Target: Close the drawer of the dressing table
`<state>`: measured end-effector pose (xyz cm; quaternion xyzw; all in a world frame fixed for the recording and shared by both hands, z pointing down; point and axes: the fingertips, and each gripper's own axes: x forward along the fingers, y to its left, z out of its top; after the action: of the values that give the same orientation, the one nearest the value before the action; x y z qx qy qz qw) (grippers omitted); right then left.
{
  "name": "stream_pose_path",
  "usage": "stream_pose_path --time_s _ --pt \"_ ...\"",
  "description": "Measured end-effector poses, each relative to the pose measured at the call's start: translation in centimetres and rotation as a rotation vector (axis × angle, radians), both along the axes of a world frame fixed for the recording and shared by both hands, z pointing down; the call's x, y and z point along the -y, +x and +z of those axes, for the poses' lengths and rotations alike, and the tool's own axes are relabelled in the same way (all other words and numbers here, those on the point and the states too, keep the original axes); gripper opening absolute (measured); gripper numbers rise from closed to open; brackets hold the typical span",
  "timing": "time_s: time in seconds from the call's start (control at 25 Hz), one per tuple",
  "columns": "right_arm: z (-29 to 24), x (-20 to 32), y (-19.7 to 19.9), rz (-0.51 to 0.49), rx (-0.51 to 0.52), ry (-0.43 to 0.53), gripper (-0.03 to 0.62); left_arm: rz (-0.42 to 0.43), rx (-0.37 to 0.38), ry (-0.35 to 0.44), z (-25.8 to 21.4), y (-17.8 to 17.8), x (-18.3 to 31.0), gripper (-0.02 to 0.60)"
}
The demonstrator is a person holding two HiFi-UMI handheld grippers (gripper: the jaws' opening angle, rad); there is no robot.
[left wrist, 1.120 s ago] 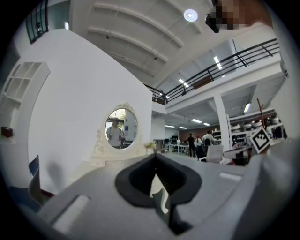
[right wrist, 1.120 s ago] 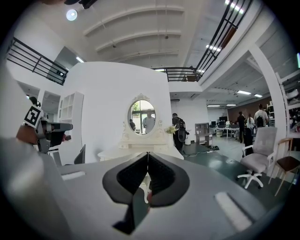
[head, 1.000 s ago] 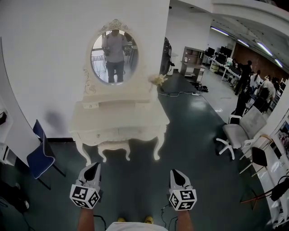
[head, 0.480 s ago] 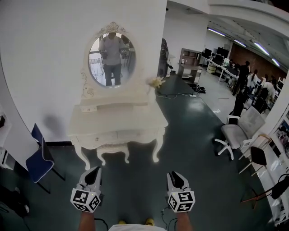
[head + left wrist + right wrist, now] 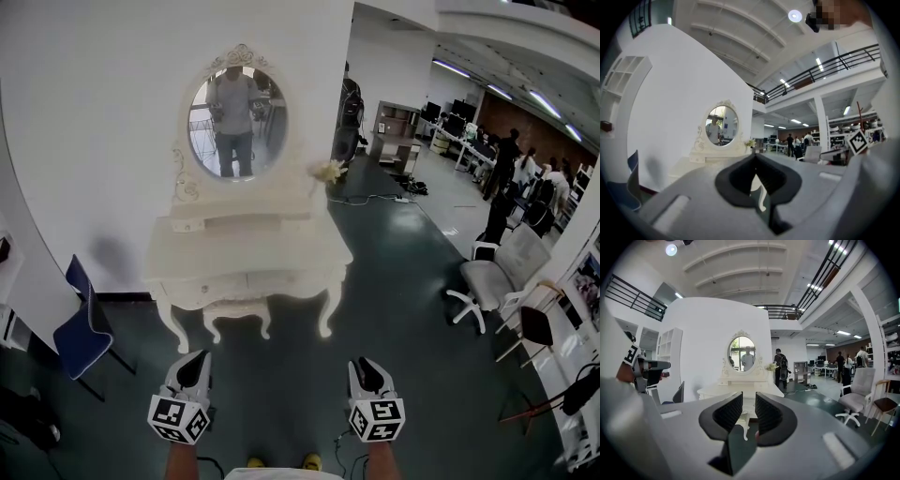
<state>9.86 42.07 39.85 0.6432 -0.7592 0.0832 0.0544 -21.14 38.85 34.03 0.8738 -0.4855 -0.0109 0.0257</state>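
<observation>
Well ahead of both empty claws stands the dressing table (image 5: 246, 246), nearer the left claw (image 5: 194, 358), pinched together; right claw (image 5: 366, 366) slightly parted.

Dressing table (image 5: 246, 253) against wall (image 5: 94, 112), mirror (image 5: 234, 122) atop it, chair (image 5: 82, 328) left (office chair (image 5: 499, 270) right)

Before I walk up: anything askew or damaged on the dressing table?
Nothing stands out: the dressing table stands level, its mirror upright and whole. Too far to tell if a drawer is open.
</observation>
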Motion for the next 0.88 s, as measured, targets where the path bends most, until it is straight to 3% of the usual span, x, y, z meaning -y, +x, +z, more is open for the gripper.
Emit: stream_pose_path --time_s 0.88 --pt "0.5 1.2 -5.4 0.076 -0.013 -0.002 0.069 0.094 0.002 -0.011 1.3 -4.1 2.2 -0.002"
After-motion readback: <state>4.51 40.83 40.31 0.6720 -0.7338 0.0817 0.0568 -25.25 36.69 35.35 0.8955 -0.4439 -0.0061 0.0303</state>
